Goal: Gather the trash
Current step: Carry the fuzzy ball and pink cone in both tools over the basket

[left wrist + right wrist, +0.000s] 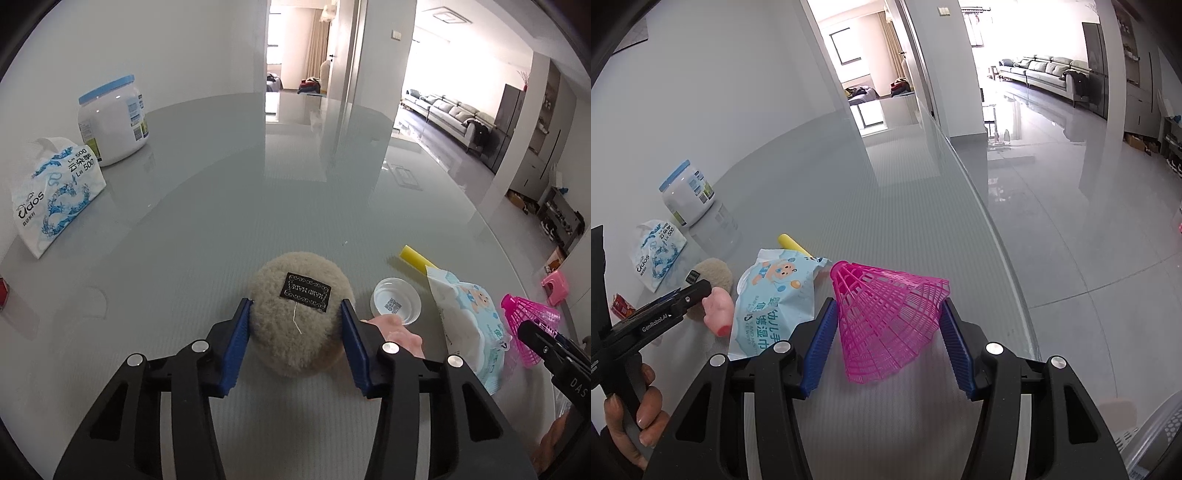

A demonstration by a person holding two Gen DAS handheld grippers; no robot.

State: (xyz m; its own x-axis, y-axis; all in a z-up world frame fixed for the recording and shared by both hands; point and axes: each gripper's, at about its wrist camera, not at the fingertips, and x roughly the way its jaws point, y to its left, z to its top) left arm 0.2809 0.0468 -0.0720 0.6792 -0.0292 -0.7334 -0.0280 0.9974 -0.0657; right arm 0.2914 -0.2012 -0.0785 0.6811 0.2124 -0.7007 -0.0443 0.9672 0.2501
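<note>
Your right gripper (pixel 888 341) brackets the pink shuttlecock (pixel 886 317) — it lies on its side on the glass table (pixel 905 206), cork tip pointing away and left, skirt toward you, fingers wide on either flank of the skirt and about touching it. Your left gripper (pixel 295 345) straddles the beige plush ball (pixel 297 310), blue pads at its sides; I judge it lightly held. Counted: one shuttlecock, one plush ball, one wipes packet (pixel 775 295), one yellow tube (pixel 417 256), one clear lid (pixel 396 301) — and one pink toy (pixel 718 306).
</note>
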